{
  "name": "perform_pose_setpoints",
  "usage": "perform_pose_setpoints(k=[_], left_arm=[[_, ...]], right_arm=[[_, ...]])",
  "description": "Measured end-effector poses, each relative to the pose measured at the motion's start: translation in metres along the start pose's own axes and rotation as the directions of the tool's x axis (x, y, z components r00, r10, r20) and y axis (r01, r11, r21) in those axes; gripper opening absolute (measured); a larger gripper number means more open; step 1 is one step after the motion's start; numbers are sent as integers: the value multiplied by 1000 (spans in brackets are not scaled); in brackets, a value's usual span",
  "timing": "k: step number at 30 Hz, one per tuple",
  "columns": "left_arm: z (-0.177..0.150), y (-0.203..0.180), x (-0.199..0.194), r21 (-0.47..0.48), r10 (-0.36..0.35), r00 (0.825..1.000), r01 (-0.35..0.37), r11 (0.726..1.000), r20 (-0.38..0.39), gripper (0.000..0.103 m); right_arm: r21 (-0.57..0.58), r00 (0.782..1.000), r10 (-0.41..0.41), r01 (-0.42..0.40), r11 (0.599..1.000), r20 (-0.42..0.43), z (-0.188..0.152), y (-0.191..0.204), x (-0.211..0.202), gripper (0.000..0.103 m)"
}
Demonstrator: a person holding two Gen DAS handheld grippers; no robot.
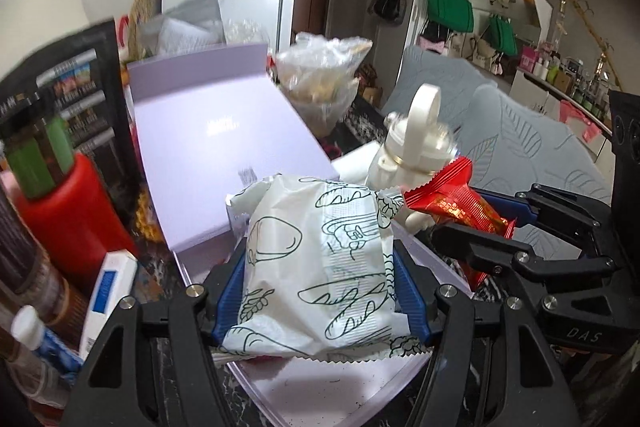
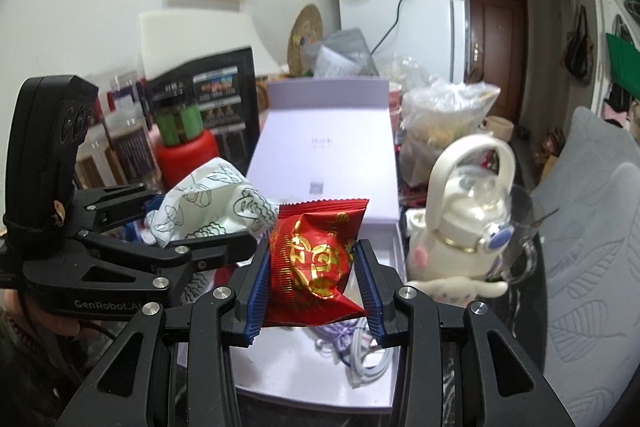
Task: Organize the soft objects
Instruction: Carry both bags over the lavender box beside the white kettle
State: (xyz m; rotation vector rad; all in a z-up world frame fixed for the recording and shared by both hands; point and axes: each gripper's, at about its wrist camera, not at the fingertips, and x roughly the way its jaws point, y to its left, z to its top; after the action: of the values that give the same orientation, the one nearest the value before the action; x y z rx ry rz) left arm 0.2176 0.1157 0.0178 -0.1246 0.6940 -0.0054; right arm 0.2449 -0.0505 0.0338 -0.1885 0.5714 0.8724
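Left wrist view: left gripper [image 1: 320, 291] squeezes white bread bag [image 1: 316, 267] above open purple box [image 1: 224, 155]. Bag not inside yet.

Right wrist view: right gripper [image 2: 312, 267] squeezes red snack packet [image 2: 316, 255], also over box. Only here: white cables [image 2: 360, 355] lie in box bottom.

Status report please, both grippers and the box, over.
Left gripper shut on white bread packet. Right gripper shut on red snack packet. Both over open lavender box; white cable inside.
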Motion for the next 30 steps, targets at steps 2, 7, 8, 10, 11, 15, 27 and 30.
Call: perform_pose_setpoints(k=[2, 7, 8, 10, 11, 15, 27, 30], left_arm=[[-4, 3, 7, -8, -2, 1000, 2, 1000, -17, 65], [-13, 6, 19, -12, 1, 999, -2, 1000, -46, 65], [-14, 5, 21, -6, 2, 999, -3, 1000, -53, 65], [-16, 5, 24, -1, 2, 998, -2, 1000, -64, 65], [-19, 4, 25, 2, 2, 998, -2, 1000, -69, 65], [-29, 4, 30, 2, -3, 996, 4, 1000, -90, 65], [-45, 1, 39, 20, -16, 993, 18, 1000, -115, 65], [-47, 1, 42, 32, 3, 993, 0, 999, -119, 65]], right_arm=[[2, 1000, 8, -8, 1000, -17, -4, -2, 8, 40], [11, 998, 30, -30, 999, -56, -14, -8, 21, 40], [9, 997, 31, -31, 999, -64, -16, -8, 23, 40], [6, 997, 31, -30, 1000, -73, -20, -8, 25, 40], [6, 996, 32, -31, 999, -79, -21, -8, 27, 40], [18, 995, 43, -41, 999, -95, -26, -7, 31, 40], [99, 992, 76, -66, 993, -100, -49, -13, 38, 40], [96, 992, 66, -56, 994, -111, -51, -12, 41, 40]])
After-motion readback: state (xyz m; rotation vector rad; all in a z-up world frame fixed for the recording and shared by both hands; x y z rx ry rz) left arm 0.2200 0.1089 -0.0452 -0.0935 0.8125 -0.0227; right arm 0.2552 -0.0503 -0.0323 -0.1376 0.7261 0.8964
